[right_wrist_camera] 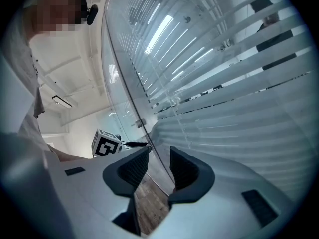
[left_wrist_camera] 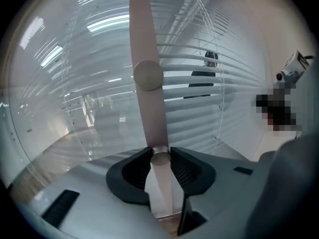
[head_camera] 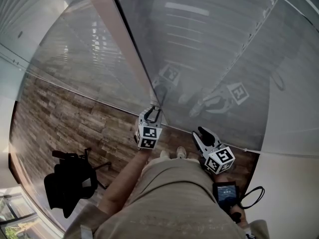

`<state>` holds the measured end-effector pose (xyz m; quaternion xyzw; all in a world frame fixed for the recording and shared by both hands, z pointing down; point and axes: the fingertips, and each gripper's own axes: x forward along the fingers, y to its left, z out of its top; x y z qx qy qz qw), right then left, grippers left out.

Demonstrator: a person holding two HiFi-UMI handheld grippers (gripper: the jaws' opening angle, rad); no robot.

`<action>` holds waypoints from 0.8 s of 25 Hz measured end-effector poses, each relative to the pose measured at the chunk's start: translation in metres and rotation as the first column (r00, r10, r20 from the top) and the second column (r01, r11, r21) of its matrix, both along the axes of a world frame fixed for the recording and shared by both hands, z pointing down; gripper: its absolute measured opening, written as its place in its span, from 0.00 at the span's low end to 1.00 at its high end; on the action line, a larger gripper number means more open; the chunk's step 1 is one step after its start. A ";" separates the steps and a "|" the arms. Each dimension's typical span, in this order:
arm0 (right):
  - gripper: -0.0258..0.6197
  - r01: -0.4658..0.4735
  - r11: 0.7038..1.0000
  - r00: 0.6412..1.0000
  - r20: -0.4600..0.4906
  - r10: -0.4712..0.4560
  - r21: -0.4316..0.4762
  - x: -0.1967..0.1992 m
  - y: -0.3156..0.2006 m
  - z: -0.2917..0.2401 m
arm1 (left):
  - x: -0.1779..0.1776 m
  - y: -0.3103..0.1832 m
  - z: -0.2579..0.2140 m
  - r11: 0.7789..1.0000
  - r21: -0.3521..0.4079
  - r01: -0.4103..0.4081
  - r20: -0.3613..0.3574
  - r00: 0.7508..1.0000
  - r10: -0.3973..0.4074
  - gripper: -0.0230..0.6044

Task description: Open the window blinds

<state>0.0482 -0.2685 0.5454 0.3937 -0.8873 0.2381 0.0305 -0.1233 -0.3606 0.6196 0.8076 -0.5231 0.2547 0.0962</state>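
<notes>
The blinds [head_camera: 214,39] are hung across the far side of the scene, behind a glass pane, with the horizontal slats tilted so that narrow dark gaps are seen between them in the right gripper view. A pale tilt wand [head_camera: 130,54] is seen running down in front of the glass to the left gripper [head_camera: 154,114], which is raised at the left of the person's body. In the left gripper view the wand [left_wrist_camera: 147,44] is caught between the 2 dark pads, which are pressed against it from both sides just below a small round collar, so this gripper is clenched on the wand. The right gripper [head_camera: 201,132] is held lower and to the right, near the glass, well apart from the wand. Its 2 jaws are seen parted in its own view, with only the wooden floor [head_camera: 75,113] and the glass edge visible through the gap, so nothing is grasped there. A black office chair [head_camera: 70,180] is stood on the floor at the near left.
</notes>
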 end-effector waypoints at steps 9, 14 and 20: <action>0.23 0.009 1.000 1.000 0.000 -0.009 0.001 -0.001 0.000 0.000 | -0.002 -0.003 -0.005 0.997 -0.072 0.034 -0.194 0.980 -0.048 0.25; 0.23 0.014 1.000 1.000 0.001 -0.014 -0.001 -0.003 0.001 0.000 | -0.004 -0.003 -0.004 0.990 -0.131 0.046 -0.298 0.951 -0.084 0.25; 0.23 0.013 1.000 1.000 0.004 -0.013 -0.001 -0.003 0.001 0.000 | -0.005 -0.004 -0.003 0.980 -0.193 0.050 -0.418 0.899 -0.128 0.25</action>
